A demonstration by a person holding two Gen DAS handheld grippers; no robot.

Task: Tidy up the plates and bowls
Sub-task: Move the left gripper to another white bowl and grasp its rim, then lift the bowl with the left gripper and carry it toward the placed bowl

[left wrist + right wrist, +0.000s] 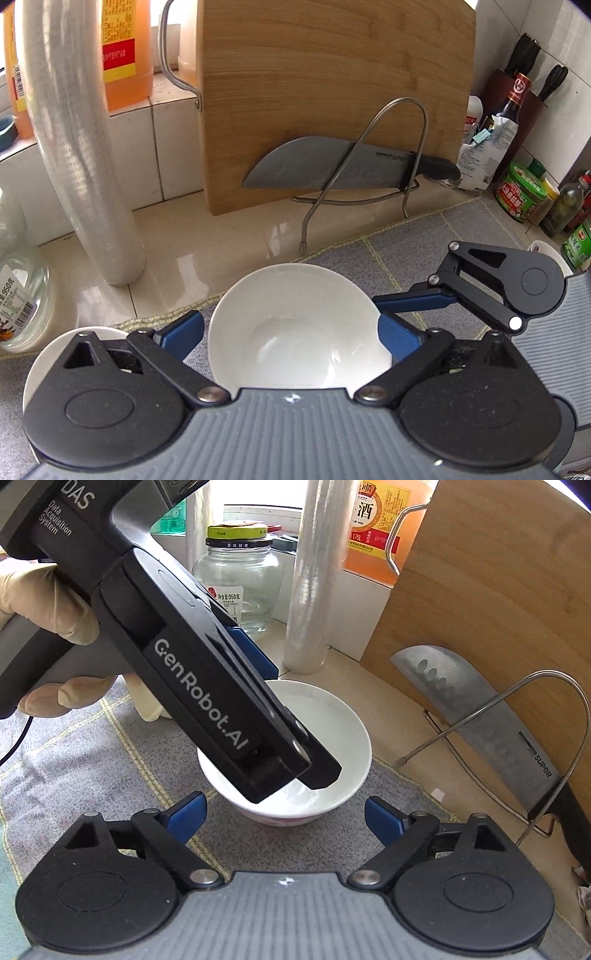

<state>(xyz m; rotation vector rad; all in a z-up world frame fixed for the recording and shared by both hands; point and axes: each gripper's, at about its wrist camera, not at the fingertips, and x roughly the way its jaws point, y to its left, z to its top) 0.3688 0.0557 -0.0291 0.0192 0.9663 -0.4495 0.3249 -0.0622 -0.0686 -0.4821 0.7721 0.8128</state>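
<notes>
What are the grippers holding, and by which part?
Cannot be told. The pads of the left gripper flank the white bowl at its rim, but contact is unclear. The right gripper holds nothing.

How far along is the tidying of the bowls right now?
Done: nothing looks stacked yet. In hand: the open left tongs straddle a white bowl without gripping it; the open right tongs wait beside it. Left: lifting it, and a second white dish apart on the mat.

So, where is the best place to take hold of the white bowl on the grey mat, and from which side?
Take the bowl by its thin rim, from above, one finger inside and one outside. It stands upright and open, its wall flares and is too wide and smooth to span, and the mat leaves no gap beneath.
</notes>
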